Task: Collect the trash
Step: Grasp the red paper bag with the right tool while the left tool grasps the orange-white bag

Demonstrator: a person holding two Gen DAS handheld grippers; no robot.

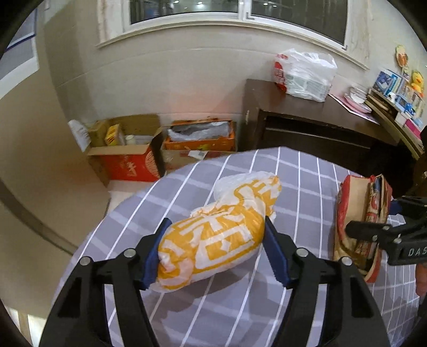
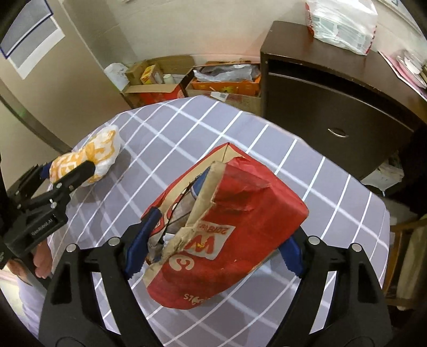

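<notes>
A stuffed yellow-and-white plastic bag [image 1: 221,235] lies on the grey checked tablecloth [image 1: 186,186]. My left gripper [image 1: 216,224] has a blue pad against each of the bag's sides and is shut on it; the right wrist view shows this gripper [image 2: 66,168] at the far left with the bag [image 2: 104,149]. A crumpled red paper bag [image 2: 240,213] with its torn mouth open sits between the pads of my right gripper [image 2: 221,232]. Both pads touch its sides. The left wrist view shows that bag [image 1: 357,213] and the right gripper [image 1: 373,216] at the right edge.
Beyond the table's far edge, open cardboard boxes [image 1: 128,149] and an orange box [image 1: 200,138] stand on the floor by the wall. A dark wooden cabinet [image 2: 333,106] stands to the right with a white plastic bag [image 2: 341,24] on top. A hand [image 2: 40,261] shows at the lower left.
</notes>
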